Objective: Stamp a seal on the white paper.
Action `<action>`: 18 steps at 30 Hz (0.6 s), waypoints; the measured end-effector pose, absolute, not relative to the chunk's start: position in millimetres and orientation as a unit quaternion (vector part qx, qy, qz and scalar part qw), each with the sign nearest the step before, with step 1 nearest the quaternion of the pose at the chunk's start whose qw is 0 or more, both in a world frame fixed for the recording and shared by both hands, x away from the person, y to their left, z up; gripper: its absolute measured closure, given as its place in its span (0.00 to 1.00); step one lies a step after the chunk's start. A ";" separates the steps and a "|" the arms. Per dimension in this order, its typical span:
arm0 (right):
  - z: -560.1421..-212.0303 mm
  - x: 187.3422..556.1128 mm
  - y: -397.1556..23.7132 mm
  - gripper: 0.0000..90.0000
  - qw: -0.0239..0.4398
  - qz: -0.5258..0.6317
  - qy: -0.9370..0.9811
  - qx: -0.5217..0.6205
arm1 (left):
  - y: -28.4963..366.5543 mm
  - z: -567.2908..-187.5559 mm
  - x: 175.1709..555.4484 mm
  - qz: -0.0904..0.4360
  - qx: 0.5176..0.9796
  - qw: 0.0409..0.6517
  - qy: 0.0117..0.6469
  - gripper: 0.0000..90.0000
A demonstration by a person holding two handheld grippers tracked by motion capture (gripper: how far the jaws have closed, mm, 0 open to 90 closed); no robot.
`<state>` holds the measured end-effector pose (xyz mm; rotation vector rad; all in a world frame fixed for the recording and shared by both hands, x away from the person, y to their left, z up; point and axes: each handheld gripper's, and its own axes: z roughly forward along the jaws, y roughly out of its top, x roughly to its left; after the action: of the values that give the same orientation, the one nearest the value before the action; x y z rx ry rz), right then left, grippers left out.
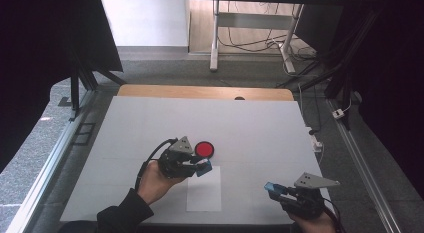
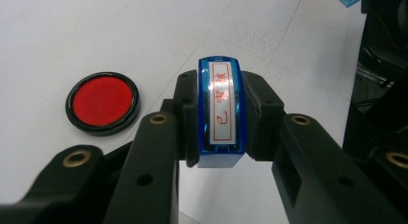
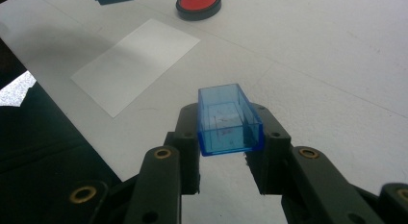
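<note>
My left gripper (image 1: 199, 167) is shut on a blue stamp (image 1: 204, 168), just in front of a round red ink pad (image 1: 204, 149). In the left gripper view the stamp (image 2: 220, 108) sits upright between the jaws. Its white face with red characters is turned toward the camera, and the ink pad (image 2: 102, 103) lies to its left. My right gripper (image 1: 278, 190), near the table's front right edge, is shut on a clear blue cap (image 1: 271, 187). The right gripper view shows the cap (image 3: 228, 120) open side up between the pads.
A white sheet of paper (image 1: 204, 195) lies on the white table (image 1: 150, 123) between the two grippers, near the front edge. A wooden strip (image 1: 200, 91) borders the far side. Desk legs and cables (image 1: 250, 43) stand on the floor beyond.
</note>
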<state>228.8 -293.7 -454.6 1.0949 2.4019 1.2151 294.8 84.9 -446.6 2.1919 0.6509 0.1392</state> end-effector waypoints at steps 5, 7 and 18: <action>-454.4 228.7 -294.2 0.75 0.116 0.416 0.820 0.375 | 80.9 -455.2 293.8 0.057 0.876 0.403 0.259 0.78; -454.4 228.5 -294.3 0.75 0.116 0.416 0.820 0.375 | 80.6 -458.7 294.4 0.054 0.875 0.402 0.263 0.78; -454.6 228.6 -294.7 0.75 0.114 0.418 0.819 0.377 | 76.3 -475.2 295.8 0.048 0.880 0.389 0.267 0.78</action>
<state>228.6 -294.7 -454.6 1.1040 2.4001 1.2253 295.8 76.3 -475.2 2.2385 0.6791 0.1231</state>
